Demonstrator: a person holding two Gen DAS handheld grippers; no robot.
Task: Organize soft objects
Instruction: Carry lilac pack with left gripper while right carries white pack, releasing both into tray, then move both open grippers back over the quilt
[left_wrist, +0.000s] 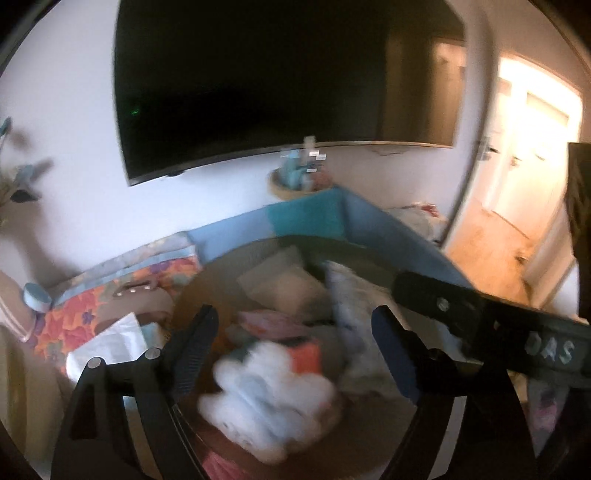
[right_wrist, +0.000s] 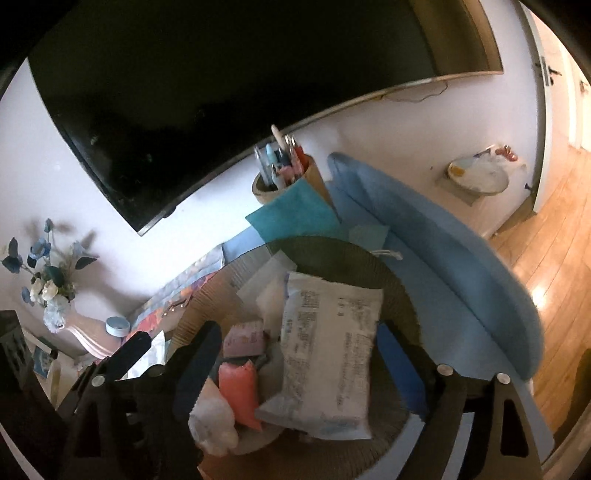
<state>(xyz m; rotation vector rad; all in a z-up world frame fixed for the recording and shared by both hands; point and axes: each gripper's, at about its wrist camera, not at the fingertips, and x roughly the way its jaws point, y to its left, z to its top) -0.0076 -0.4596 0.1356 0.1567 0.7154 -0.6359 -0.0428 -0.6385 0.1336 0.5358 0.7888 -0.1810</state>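
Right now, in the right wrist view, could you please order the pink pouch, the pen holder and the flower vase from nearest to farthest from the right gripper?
1. Pink pouch, in the basket, just ahead of the right gripper.
2. Pen holder, beyond the basket, against the wall.
3. Flower vase, far left.

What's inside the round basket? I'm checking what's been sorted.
The basket holds a printed white packet, an orange pouch, a white fluffy toy and a pink pack. Whatever lies beneath them is covered.
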